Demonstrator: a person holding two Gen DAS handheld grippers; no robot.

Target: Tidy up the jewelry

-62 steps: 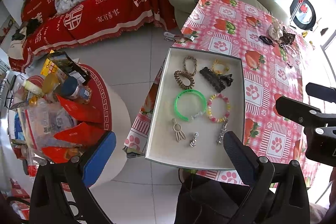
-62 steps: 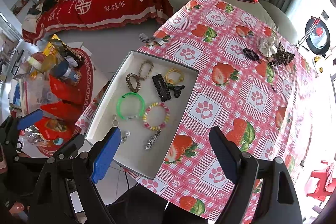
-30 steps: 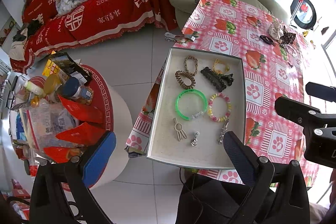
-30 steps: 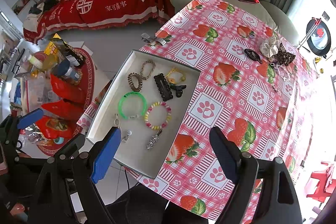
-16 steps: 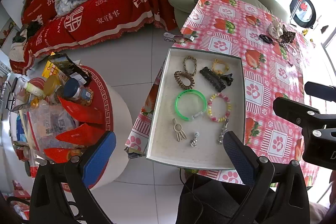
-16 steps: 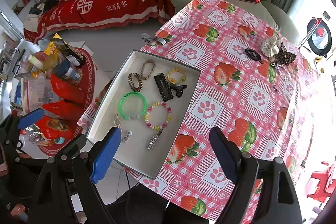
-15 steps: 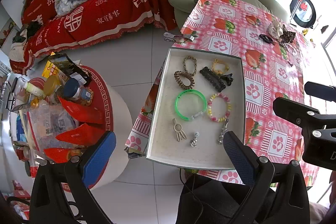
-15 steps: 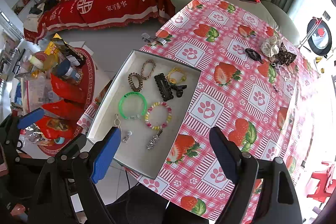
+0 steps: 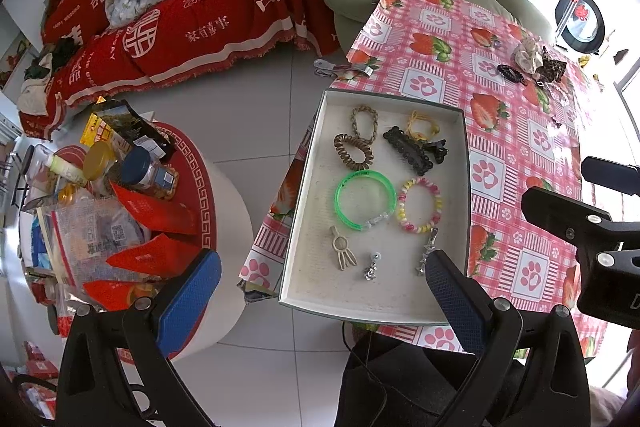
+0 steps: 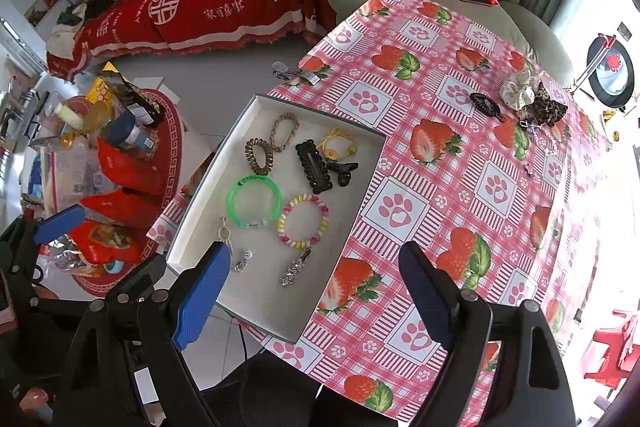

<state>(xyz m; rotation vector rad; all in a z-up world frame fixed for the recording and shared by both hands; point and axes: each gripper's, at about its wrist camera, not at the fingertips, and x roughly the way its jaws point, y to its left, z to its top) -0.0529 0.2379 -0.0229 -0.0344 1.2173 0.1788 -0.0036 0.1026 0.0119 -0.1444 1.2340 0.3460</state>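
Your left gripper (image 9: 320,291) hangs above the near end of the shallow white rectangular tray (image 9: 466,163), fingers spread wide and holding nothing. Your right gripper (image 10: 312,291) hovers over the tray's near right corner, its fingers just as wide and empty.

The tray sits at the left edge of the table under the pink strawberry-and-paw-print tablecloth (image 10: 440,155). Inside it, at the far end, lie a braided tan bracelet (image 9: 364,121), a brown coiled hair tie (image 9: 353,157), a yellow cord bracelet (image 9: 420,125) and a black scalloped hair clip (image 9: 408,151). In the middle, a translucent green bangle (image 9: 364,201) lies just left of a pink-and-yellow beaded bracelet (image 9: 420,205). Nearer you lie a cream fan-shaped pendant (image 9: 342,253), a small silver charm (image 9: 372,267) and a silver star-shaped hair clip (image 10: 296,269).

Well apart, at the table's far right, a black coiled hair tie (image 10: 486,105) lies beside a cream fabric scrunchie (image 10: 518,91) and a leopard-print scrunchie (image 10: 546,109).
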